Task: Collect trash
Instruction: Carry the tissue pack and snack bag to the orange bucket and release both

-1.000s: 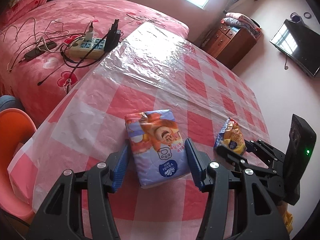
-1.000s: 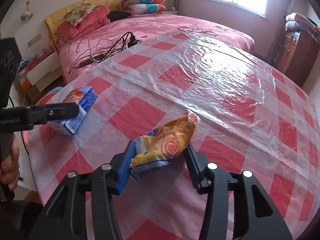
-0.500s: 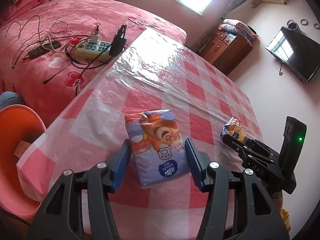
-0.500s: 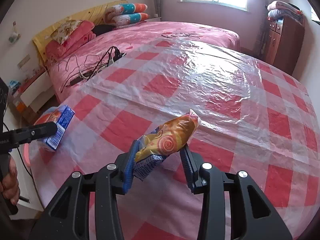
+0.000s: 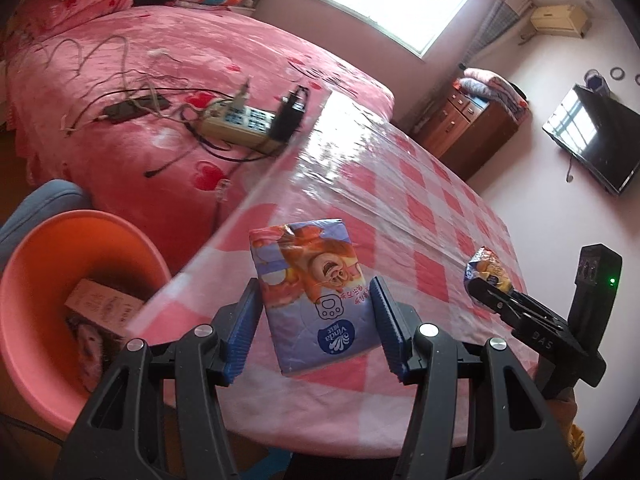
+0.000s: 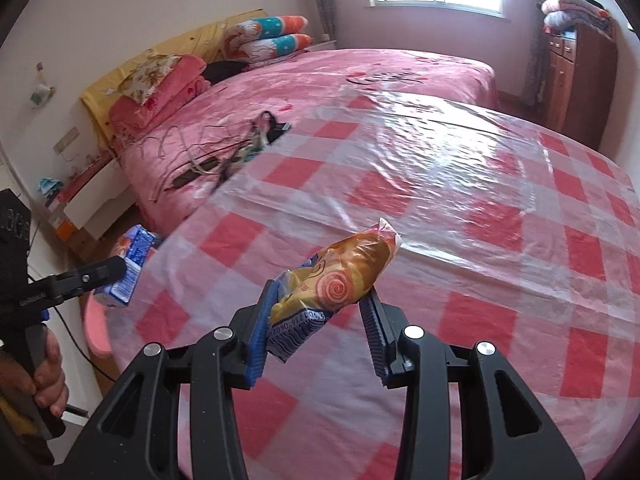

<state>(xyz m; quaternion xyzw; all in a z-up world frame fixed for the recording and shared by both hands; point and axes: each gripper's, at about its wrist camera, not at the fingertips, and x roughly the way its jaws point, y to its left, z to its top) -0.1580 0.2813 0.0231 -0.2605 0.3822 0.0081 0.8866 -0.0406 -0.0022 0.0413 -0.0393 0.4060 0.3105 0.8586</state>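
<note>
Our left gripper (image 5: 314, 330) clenched the tissue pack (image 5: 316, 294) at the table's (image 5: 420, 196) left edge, nearest the orange bin (image 5: 36, 280) below; our right gripper (image 6: 316, 330) clenched the snack wrapper (image 6: 340, 276) over the table.

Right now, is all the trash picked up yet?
Almost. A box already lies in the orange bin. The left gripper holds the tissue pack; the right gripper holds the snack wrapper. Both are off the table, not yet binned.

Wrist views downward, sharing table (image 5: 408, 184)
</note>
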